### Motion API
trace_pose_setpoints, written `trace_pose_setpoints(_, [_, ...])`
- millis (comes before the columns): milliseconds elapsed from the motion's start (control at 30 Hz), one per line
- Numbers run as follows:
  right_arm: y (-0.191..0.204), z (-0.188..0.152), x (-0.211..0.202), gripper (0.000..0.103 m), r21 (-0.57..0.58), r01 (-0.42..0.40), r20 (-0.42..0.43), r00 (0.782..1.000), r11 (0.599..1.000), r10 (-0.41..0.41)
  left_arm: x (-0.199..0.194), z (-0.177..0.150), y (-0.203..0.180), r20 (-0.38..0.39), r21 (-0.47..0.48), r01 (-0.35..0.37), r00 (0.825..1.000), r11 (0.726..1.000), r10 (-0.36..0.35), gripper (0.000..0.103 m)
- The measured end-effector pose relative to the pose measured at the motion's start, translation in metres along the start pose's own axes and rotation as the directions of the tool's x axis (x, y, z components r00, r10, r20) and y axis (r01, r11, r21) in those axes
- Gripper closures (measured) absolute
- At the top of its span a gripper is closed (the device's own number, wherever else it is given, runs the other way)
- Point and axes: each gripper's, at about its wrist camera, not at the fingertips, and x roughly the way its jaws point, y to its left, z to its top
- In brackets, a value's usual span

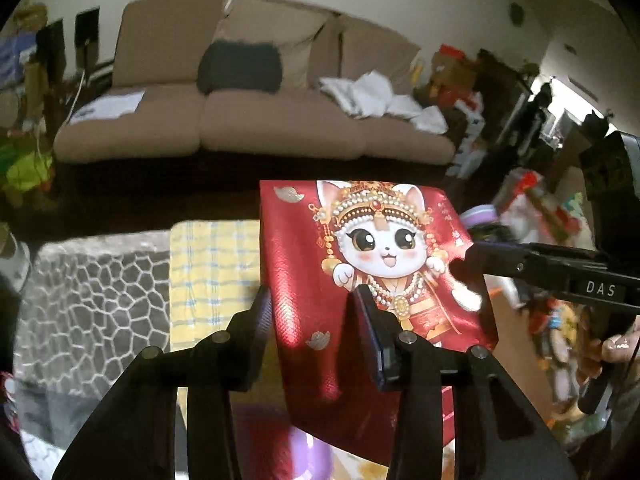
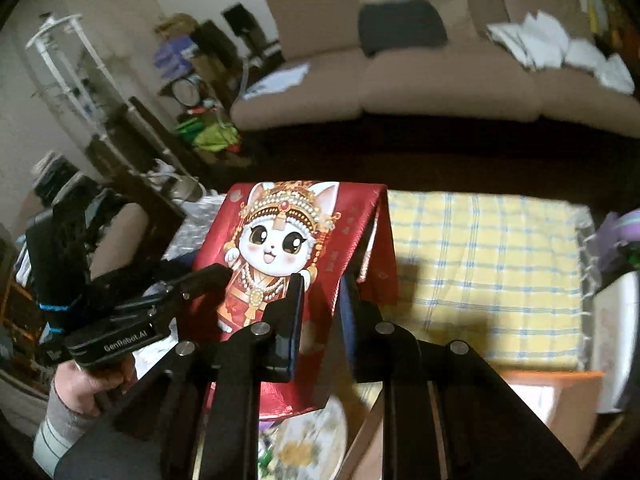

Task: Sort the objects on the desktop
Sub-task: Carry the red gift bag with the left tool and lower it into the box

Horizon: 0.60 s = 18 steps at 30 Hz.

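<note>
Above the table (image 2: 520,384), between my two tongs, hangs a red envelope (image 1: 304,264) printed with a cartoon cat in a jewelled crown. My left tongs (image 1: 314,300) stand partly open, with the lower part of the envelope passing between the two fingers; whether the pads press on the paper I cannot tell from the left wrist view. My right tongs (image 2: 320,292) are narrowed around the right-hand part of the same envelope, the fingers close on either side of it, so the grip appears closed on it. In the left wrist view the tip of the right tongs reaches in from the right and meets the envelope's right edge beside the cat's raised paw. In the right wrist view the left tongs come in from the left and meet the envelope's left edge. The envelope is held upright and its top flap is folded backward. Behind and below it lies a yellow checked cloth (image 2: 480,264) with blue lines. A beige sofa (image 1: 248,120) stands farther back, carrying a dark cushion (image 1: 240,68) and loose white papers (image 1: 384,100).
</note>
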Motion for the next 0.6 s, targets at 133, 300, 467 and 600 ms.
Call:
trace_pose_setpoints(133, [0.029,-0.009,-0.083,0.085,-0.04,-0.021,0.056,0.998,0.999,0.023,-0.065,0.001,-0.051,0.001,0.025,0.032,0.999,0.999,-0.032,0.063])
trace_pose_setpoints(300, [0.048,-0.053,-0.188,0.085,-0.092,-0.012,0.102,0.995,0.996,0.021,-0.135,-0.023,-0.118,0.027,0.017,0.161,0.987,0.987,-0.161,0.061])
trace_pose_setpoints(467, [0.021,-0.105,-0.235,0.085,-0.029,-0.026,0.103,0.994,0.999,0.029,-0.14,-0.059,-0.173,0.007,0.002,0.207,0.978,0.978,-0.207,0.06])
trace_pose_setpoints(600, [-0.031,-0.138,-0.238,0.085,0.094,-0.044,0.095,0.995,0.995,0.035,-0.102,-0.089,-0.198,-0.093,-0.048,0.225,0.969,0.973,-0.228,0.06])
